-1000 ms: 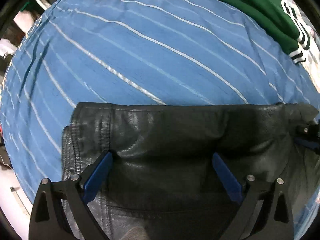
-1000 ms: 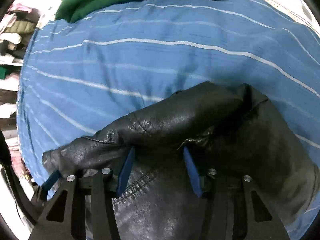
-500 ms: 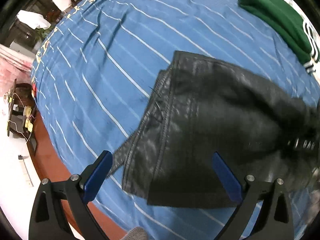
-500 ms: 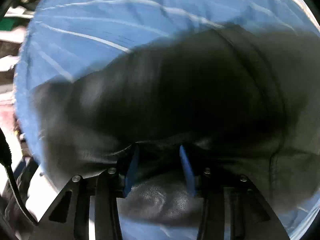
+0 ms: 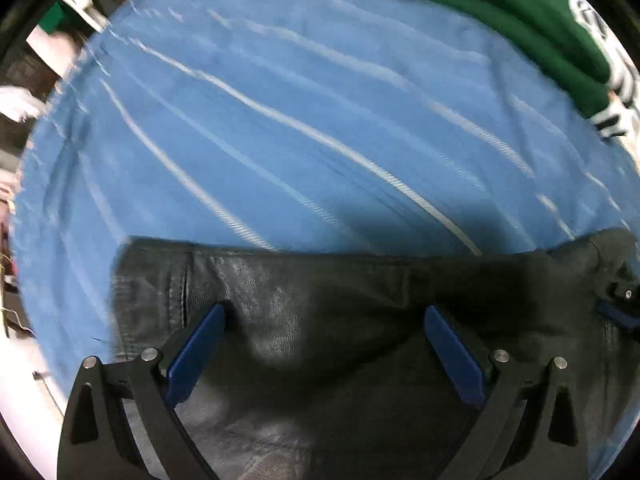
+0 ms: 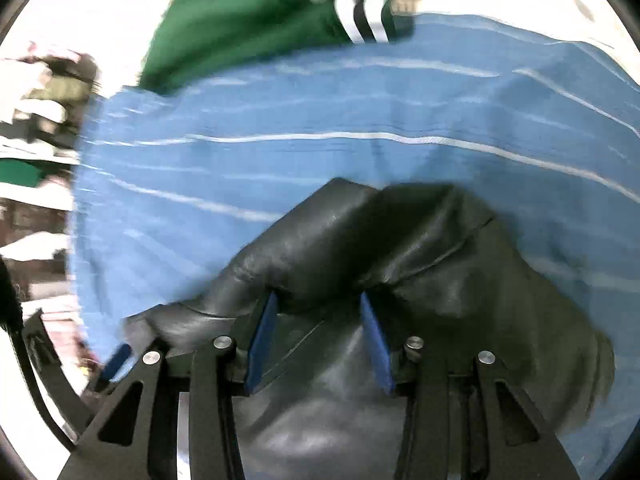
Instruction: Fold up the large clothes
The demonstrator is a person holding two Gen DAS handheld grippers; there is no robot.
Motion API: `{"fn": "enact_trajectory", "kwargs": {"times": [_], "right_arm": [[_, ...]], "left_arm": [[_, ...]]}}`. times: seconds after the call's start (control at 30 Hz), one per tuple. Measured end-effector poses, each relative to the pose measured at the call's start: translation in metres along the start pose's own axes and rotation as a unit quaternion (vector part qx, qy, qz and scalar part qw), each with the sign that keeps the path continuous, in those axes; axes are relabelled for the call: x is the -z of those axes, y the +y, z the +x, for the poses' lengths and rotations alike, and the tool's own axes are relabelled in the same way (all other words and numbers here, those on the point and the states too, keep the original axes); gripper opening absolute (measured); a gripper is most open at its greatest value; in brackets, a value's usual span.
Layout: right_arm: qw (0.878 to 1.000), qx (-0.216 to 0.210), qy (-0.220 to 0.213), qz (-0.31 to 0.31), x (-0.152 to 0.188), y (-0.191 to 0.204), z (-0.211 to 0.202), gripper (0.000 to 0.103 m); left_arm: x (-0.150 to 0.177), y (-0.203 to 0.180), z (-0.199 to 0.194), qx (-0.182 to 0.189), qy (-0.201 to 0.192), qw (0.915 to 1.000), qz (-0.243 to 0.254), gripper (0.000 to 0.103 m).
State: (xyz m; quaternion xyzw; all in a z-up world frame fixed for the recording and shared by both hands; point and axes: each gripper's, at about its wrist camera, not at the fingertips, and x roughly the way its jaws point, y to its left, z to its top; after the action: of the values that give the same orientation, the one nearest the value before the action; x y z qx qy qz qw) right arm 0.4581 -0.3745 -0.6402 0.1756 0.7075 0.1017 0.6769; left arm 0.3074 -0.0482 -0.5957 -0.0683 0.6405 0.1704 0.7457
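Observation:
A black leather garment (image 5: pixel 320 304) lies folded on the blue striped sheet (image 5: pixel 280 140), its straight fold edge running across the left wrist view. My left gripper (image 5: pixel 324 316) is open wide, its blue pads resting over the leather. The right wrist view shows a bunched part of the garment (image 6: pixel 360 248) rising in front of my right gripper (image 6: pixel 318 308). Its blue pads stand partly closed with a fold of leather between them. The right gripper also shows at the right edge of the left wrist view (image 5: pixel 618 304).
A folded green garment with white stripes (image 5: pixel 500 16) lies at the far right of the sheet, also in the right wrist view (image 6: pixel 248 12). The sheet's edge and room clutter (image 6: pixel 36 120) lie to the left.
Half a second ago the left gripper was raised well above the garment; it has come back down over the fold edge. The right gripper stayed on the bunched leather and the view is blurred.

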Motion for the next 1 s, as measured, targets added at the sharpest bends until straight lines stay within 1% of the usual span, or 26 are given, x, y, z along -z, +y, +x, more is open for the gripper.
{"fn": "enact_trajectory", "kwargs": {"times": [0.03,0.1,0.13,0.17,0.2,0.23,0.27,0.3,0.33,0.4,0.43,0.47,0.5,0.53,0.57,0.63,0.67,0.73,0.8,0.83,0.87,0.9,0.93,0.97,1.0], "right_arm": [[1.000,-0.005,-0.001,0.002,-0.008,-0.002,0.006,0.043],[1.000,0.000,0.014,-0.005,-0.010,0.002,-0.004,0.043],[1.000,-0.012,0.011,-0.005,-0.010,-0.002,-0.016,0.044],[0.999,-0.037,-0.005,0.001,-0.002,-0.007,-0.034,0.044],[0.998,-0.055,-0.024,0.008,0.007,-0.011,-0.049,0.046],[0.996,-0.072,-0.053,0.015,0.019,-0.022,-0.068,0.057],[0.990,-0.093,-0.102,0.027,0.039,-0.040,-0.096,0.065],[0.985,-0.105,-0.129,0.040,0.057,-0.056,-0.115,0.080],[0.983,-0.111,-0.139,0.054,0.075,-0.073,-0.129,0.085],[0.979,-0.120,-0.139,0.093,0.102,-0.105,-0.140,0.085],[0.975,-0.128,-0.138,0.118,0.118,-0.124,-0.143,0.085],[0.972,-0.132,-0.133,0.141,0.134,-0.144,-0.143,0.085],[0.971,-0.132,-0.128,0.156,0.145,-0.155,-0.136,0.085],[0.967,-0.136,-0.118,0.179,0.158,-0.173,-0.127,0.085],[0.964,-0.150,-0.112,0.191,0.163,-0.177,-0.112,0.085],[0.955,-0.182,-0.106,0.209,0.170,-0.195,-0.081,0.085],[0.952,-0.194,-0.101,0.216,0.167,-0.192,-0.063,0.085],[0.942,-0.224,-0.088,0.234,0.162,-0.194,-0.027,0.085],[0.927,-0.259,-0.123,0.243,0.154,-0.190,-0.009,0.084],[0.915,-0.279,-0.150,0.249,0.151,-0.190,-0.006,0.082],[0.902,-0.304,-0.167,0.258,0.145,-0.190,-0.004,0.081],[0.893,-0.321,-0.175,0.263,0.140,-0.190,-0.002,0.081],[0.888,-0.329,-0.182,0.266,0.131,-0.186,0.005,0.081],[0.887,-0.329,-0.186,0.265,0.125,-0.183,0.009,0.081],[0.887,-0.327,-0.192,0.264,0.119,-0.178,0.013,0.077]], "left_arm": [[-0.003,0.003,-0.001,0.006,0.001,1.0000,-0.001,0.103],[-0.001,0.008,-0.014,0.009,-0.004,0.9999,0.004,0.103],[0.003,0.012,-0.026,0.003,-0.014,0.9999,0.007,0.103],[0.009,0.016,-0.040,-0.006,-0.023,0.9997,0.010,0.103],[0.015,0.019,-0.051,-0.006,-0.031,0.9994,0.012,0.103],[0.023,0.022,-0.064,-0.002,-0.039,0.9991,0.012,0.103],[0.032,0.023,-0.076,-0.001,-0.047,0.9988,0.013,0.103],[0.039,0.022,-0.085,0.002,-0.050,0.9986,0.016,0.103],[0.046,0.018,-0.093,0.009,-0.054,0.9983,0.020,0.103],[0.061,0.000,-0.102,0.019,-0.064,0.9974,0.028,0.103],[0.065,-0.007,-0.101,0.027,-0.066,0.9970,0.031,0.103],[0.063,-0.020,-0.093,0.029,-0.060,0.9972,0.034,0.103],[0.065,-0.027,-0.080,0.026,-0.049,0.9978,0.037,0.103],[0.065,-0.032,-0.064,0.026,-0.033,0.9984,0.039,0.103],[0.062,-0.035,-0.045,0.025,-0.021,0.9988,0.037,0.103],[0.061,-0.034,-0.028,0.040,-0.012,0.9987,0.027,0.103],[0.060,-0.031,-0.027,0.049,-0.014,0.9984,0.026,0.103],[0.060,-0.030,-0.029,0.050,-0.021,0.9976,0.042,0.103],[0.060,-0.031,-0.032,0.047,-0.023,0.9972,0.053,0.103],[0.058,-0.031,-0.031,0.048,-0.020,0.9972,0.054,0.103],[0.056,-0.030,-0.030,0.051,-0.015,0.9973,0.051,0.103],[0.054,-0.029,-0.029,0.052,-0.013,0.9973,0.049,0.103],[0.052,-0.028,-0.027,0.055,-0.011,0.9973,0.049,0.103],[0.049,-0.026,-0.025,0.056,-0.012,0.9971,0.050,0.103],[0.043,-0.025,-0.023,0.056,-0.013,0.9970,0.051,0.103]]}}
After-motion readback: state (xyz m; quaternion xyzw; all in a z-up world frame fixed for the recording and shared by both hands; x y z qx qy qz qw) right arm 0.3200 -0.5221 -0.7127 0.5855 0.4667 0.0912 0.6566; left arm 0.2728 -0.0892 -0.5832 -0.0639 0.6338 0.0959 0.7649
